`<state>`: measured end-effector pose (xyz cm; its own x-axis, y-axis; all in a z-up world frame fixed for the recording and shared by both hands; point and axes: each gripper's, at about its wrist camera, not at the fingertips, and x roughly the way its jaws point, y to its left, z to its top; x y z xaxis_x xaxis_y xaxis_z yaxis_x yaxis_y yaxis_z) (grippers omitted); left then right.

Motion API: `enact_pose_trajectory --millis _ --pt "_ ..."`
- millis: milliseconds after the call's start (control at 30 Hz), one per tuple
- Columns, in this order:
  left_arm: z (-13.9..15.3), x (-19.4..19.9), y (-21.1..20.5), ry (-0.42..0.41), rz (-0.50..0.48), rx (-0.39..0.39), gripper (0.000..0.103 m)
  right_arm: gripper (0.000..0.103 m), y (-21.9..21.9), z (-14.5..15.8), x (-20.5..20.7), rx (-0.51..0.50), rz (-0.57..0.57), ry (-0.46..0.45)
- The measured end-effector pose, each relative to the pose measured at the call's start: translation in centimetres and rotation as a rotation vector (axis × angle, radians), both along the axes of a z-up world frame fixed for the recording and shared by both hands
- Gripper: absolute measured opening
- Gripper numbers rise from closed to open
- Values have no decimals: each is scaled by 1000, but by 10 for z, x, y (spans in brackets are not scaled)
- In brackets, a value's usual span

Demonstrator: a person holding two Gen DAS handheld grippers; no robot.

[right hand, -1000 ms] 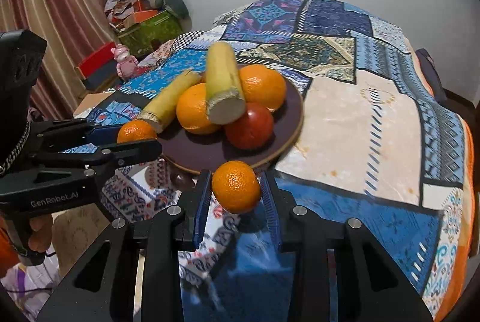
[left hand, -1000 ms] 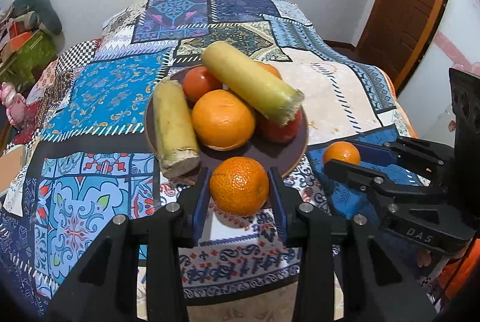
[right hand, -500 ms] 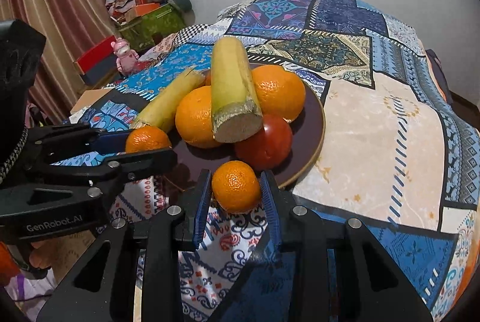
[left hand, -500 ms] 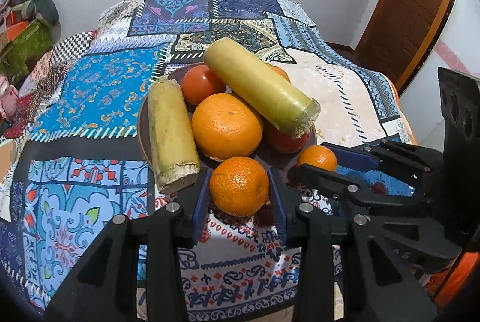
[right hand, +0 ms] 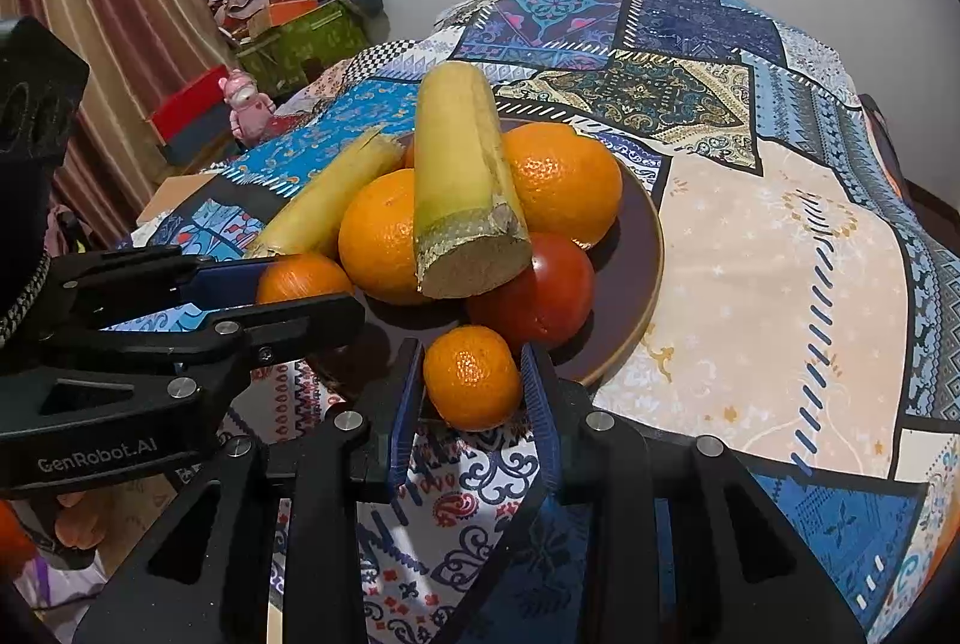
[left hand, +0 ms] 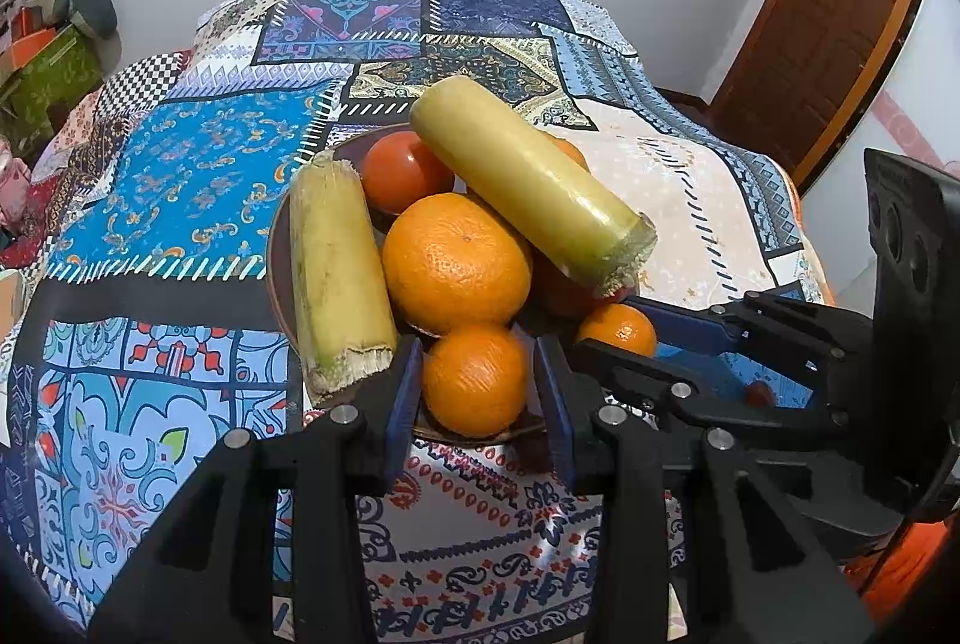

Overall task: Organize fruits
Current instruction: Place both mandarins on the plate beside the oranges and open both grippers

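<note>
Two small tangerines, each clamped in a gripper, sit at the near edge of a dark brown plate (right hand: 651,248). The left gripper (left hand: 477,392) is closed on the left tangerine (left hand: 474,380), its blue pads (left hand: 399,398) pressing both sides of the fruit, which is over the plate's near rim. The right gripper (right hand: 471,392) is closed on the right tangerine (right hand: 471,377), a little to the right of the first and just in front of a red tomato (right hand: 540,290). On the plate lie two large oranges (right hand: 384,242), a second tomato (left hand: 405,170) at the far side, and two yellow-green sugarcane pieces (left hand: 528,182), one resting across the pile, the other (left hand: 339,272) along the plate's left side. The plate stands on a bed covered by a patchwork bedspread (left hand: 180,188). A wooden door (left hand: 828,14) is at the far right.
</note>
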<state>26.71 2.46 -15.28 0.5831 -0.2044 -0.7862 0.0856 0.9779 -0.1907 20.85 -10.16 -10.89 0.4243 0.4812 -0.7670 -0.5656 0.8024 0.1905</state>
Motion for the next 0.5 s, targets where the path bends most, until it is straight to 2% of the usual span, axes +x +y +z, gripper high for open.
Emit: enact_pose_trajectory --millis 100,233,500 --pt "1 0 -1 -2 -1 11 38 33 -2 0 1 -1 -7 11" --pt "4 -4 -4 -14 -8 31 38 41 -8 1 1 6 -18 20" --pt "9 -18 -10 -38 -29 66 39 42 -20 9 -8 -4 -22 -9"
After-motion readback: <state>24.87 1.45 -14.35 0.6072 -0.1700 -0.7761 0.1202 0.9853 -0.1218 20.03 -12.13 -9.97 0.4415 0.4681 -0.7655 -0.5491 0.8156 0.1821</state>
